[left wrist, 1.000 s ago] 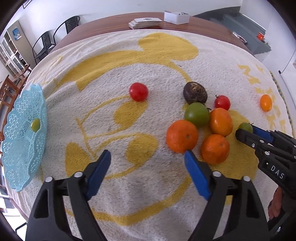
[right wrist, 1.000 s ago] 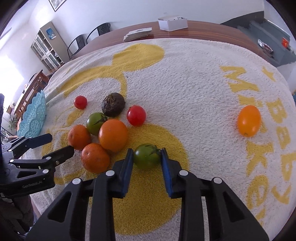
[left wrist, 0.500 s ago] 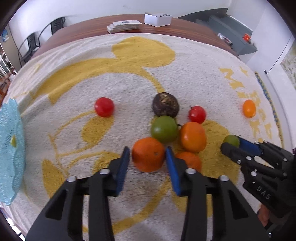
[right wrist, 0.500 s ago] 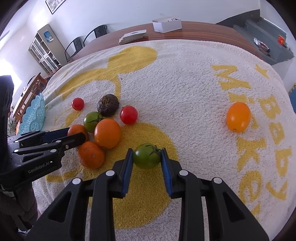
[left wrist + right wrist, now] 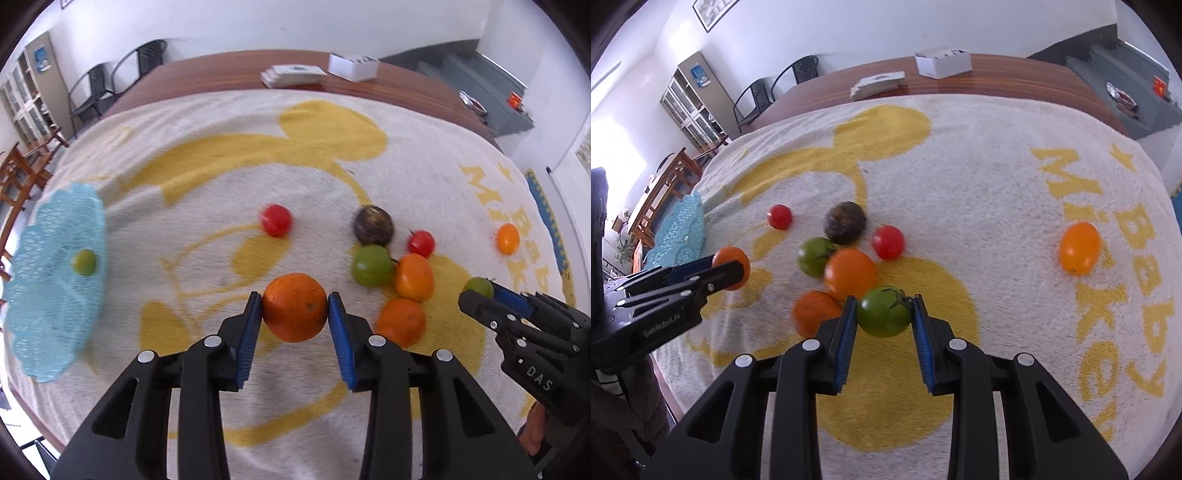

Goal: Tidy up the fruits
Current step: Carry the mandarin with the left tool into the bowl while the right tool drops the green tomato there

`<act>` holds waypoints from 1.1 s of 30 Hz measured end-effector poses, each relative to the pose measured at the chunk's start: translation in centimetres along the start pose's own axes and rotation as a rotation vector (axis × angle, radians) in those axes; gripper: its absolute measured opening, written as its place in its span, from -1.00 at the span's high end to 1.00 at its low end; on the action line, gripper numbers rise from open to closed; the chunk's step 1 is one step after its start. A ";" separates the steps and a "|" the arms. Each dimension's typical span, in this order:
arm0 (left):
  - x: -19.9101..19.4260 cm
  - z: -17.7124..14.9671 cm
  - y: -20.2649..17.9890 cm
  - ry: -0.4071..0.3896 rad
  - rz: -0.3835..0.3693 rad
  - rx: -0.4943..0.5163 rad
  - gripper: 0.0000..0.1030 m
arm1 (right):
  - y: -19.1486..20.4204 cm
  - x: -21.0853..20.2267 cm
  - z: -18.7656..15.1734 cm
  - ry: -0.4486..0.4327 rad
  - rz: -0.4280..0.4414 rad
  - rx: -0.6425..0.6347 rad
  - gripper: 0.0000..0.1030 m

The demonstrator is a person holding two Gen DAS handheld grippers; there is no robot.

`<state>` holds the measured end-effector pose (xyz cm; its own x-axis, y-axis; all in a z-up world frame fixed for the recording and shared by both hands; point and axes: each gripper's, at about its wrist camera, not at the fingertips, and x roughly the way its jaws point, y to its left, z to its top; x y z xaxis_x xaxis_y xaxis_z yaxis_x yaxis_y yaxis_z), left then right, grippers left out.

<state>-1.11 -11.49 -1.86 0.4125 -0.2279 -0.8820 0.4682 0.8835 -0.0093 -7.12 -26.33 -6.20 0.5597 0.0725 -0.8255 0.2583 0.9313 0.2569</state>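
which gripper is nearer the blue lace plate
Left. The left gripper, shut on an orange, is closest to the blue lace plate; the right gripper sits farther off, past the fruit cluster.

My left tongs (image 5: 294, 309) clamped on orange (image 5: 294, 307); bare towel (image 5: 207, 177) open between it and blue basket (image 5: 55, 273) at towel's left edge. One red tomato (image 5: 276, 220) off that lane. Fruit cluster (image 5: 849, 275) crowds just left of my right tongs (image 5: 884, 312). Towel's right side open bar lone orange fruit (image 5: 1079, 248).
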 end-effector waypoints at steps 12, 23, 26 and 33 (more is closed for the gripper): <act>-3.1 1.0 8.8 -0.070 0.122 -0.077 0.26 | 8.5 1.4 1.9 -0.006 0.060 -0.094 0.42; -2.9 0.0 17.1 -0.054 0.177 -0.175 0.26 | 17.4 3.7 3.9 -0.008 0.141 -0.212 0.42; -2.6 -0.6 18.9 -0.040 0.188 -0.203 0.26 | 19.9 4.1 4.3 -0.012 0.167 -0.242 0.42; -2.3 -1.8 22.7 -0.018 0.207 -0.262 -0.29 | 24.5 5.4 4.9 -0.001 0.217 -0.289 0.42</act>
<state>7.15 9.84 -0.94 0.4926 -0.0379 -0.8694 0.1574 0.9865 0.0461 6.09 -4.81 -1.95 0.5780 0.2794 -0.7667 -0.0999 0.9567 0.2733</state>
